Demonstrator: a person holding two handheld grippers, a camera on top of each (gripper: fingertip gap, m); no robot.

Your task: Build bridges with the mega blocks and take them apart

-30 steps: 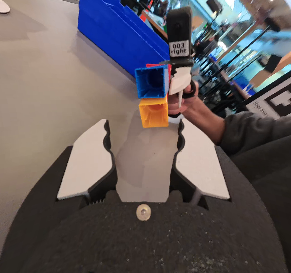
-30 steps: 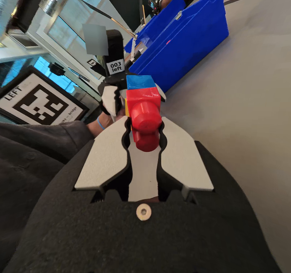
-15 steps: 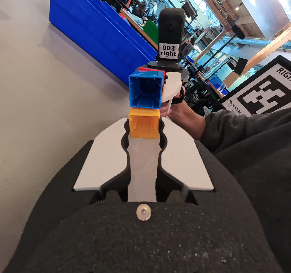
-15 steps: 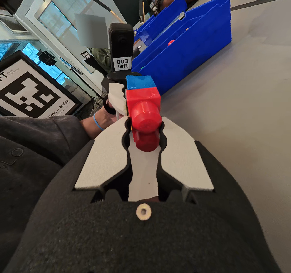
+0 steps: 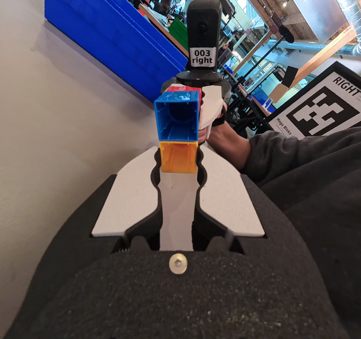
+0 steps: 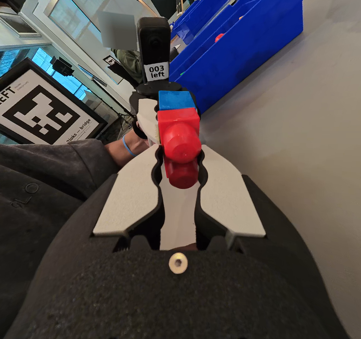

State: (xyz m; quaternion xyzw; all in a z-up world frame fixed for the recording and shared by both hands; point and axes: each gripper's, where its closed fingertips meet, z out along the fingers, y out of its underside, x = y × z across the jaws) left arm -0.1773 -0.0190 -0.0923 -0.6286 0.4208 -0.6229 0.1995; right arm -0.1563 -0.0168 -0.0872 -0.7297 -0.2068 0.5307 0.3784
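Note:
A small bridge of blocks is held in the air between both grippers. In the left wrist view, my left gripper (image 5: 178, 158) is shut on the yellow block (image 5: 178, 158), with the blue block (image 5: 176, 119) beside it, both open ends facing the camera. The red block (image 5: 183, 89) shows behind them. In the right wrist view, my right gripper (image 6: 180, 163) is shut on the two-stud red block (image 6: 180, 144); the blue block (image 6: 175, 100) sits beyond it. The two grippers face each other, each visible in the other's view (image 5: 210, 107) (image 6: 147, 118).
A blue bin (image 5: 109, 32) stands on the grey table (image 5: 48, 114); in the right wrist view the blue bin (image 6: 244, 56) holds a few loose pieces. Framed marker boards (image 5: 322, 103) (image 6: 39, 110) stand at the table's edge. The person's dark sleeves (image 5: 302, 163) lie close by. Left and right tips are no more than a few centimetres apart.
My left gripper has moved in and closed on the yellow block; a second ago it was open and short of it. The right gripper has kept its hold on the red block.

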